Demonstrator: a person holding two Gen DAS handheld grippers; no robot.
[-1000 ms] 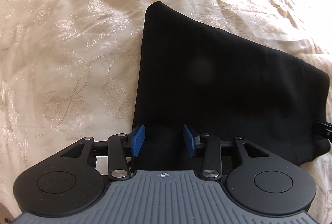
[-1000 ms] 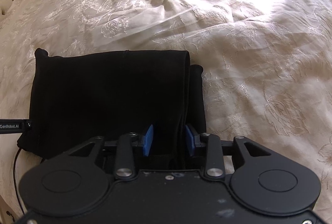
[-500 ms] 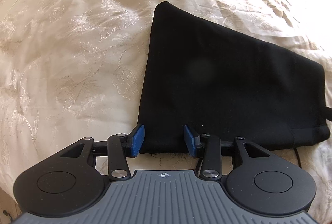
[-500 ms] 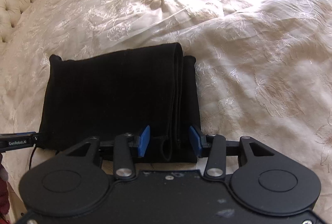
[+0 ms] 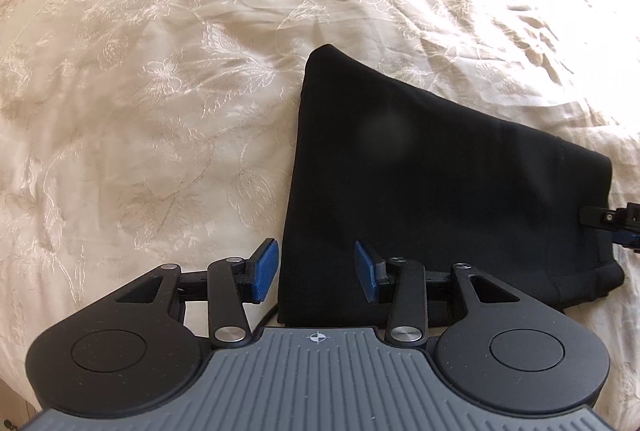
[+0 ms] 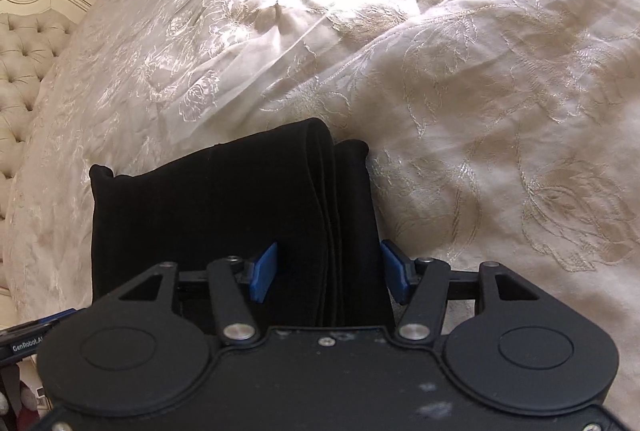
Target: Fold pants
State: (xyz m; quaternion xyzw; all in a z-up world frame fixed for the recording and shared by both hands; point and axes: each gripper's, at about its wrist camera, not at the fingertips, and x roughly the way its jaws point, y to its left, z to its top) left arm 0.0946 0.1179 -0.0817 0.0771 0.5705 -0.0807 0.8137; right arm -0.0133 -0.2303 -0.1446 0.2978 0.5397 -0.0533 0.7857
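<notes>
Since a second ago our right claw (image 6: 328,277) is opening over the pants' (image 6: 208,215) layered right edge; left claw (image 5: 316,271) gapes, gripping nothing. Soft, light, folded on the bed (image 6: 480,111); we'd pinch stacked edges.

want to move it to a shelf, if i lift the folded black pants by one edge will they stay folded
Probably not: the pants are soft cloth, likely to droop. The layers at the right edge lie loose, so they may slide apart. The satiny bedspread suggests pushing would slide the stack.
</notes>
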